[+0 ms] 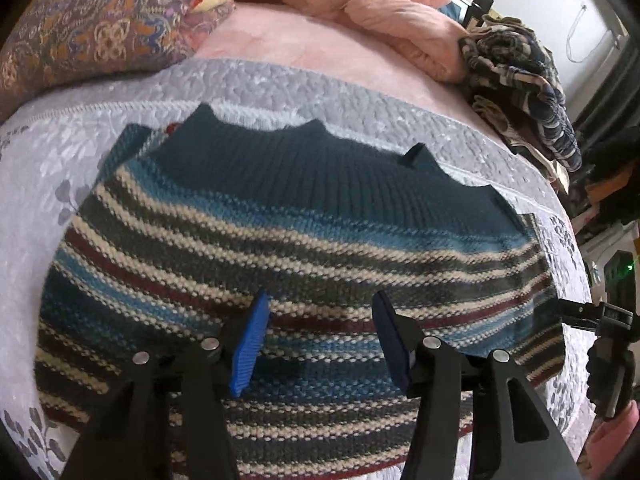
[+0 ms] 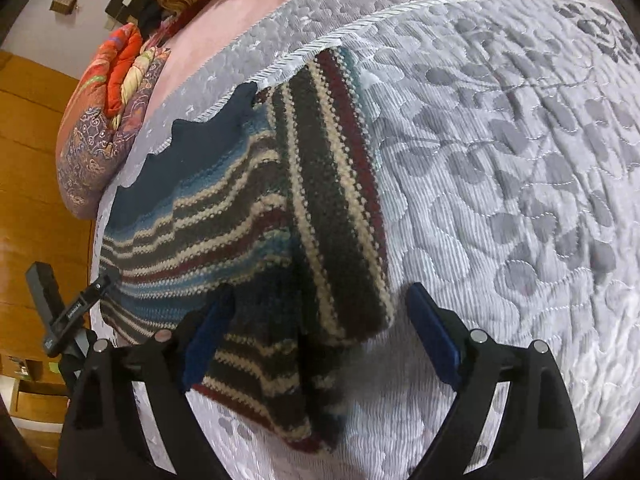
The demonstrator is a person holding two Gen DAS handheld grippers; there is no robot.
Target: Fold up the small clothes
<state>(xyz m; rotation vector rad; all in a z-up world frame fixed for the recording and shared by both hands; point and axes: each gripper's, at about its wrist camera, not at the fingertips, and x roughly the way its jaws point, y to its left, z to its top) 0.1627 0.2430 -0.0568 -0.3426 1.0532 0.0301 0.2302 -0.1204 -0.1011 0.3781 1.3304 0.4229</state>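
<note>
Lying flat on the gray flowery bed cover (image 2: 500, 160) is a small striped sweater (image 1: 280, 248), with its dark blue wavy edge (image 1: 320, 168) pointing away toward the pink blanket (image 1: 384, 12) and the patterned pillow (image 1: 92, 28). The left tool (image 1: 320, 340) is hanging over the middle of the sweater with its two fingers wide apart and holding nothing. The right tool (image 2: 316, 340) is hanging over the sweater's sleeve (image 2: 340, 200), which is lying folded across the side, and its fingers are wide apart too, gripping nothing.
</note>
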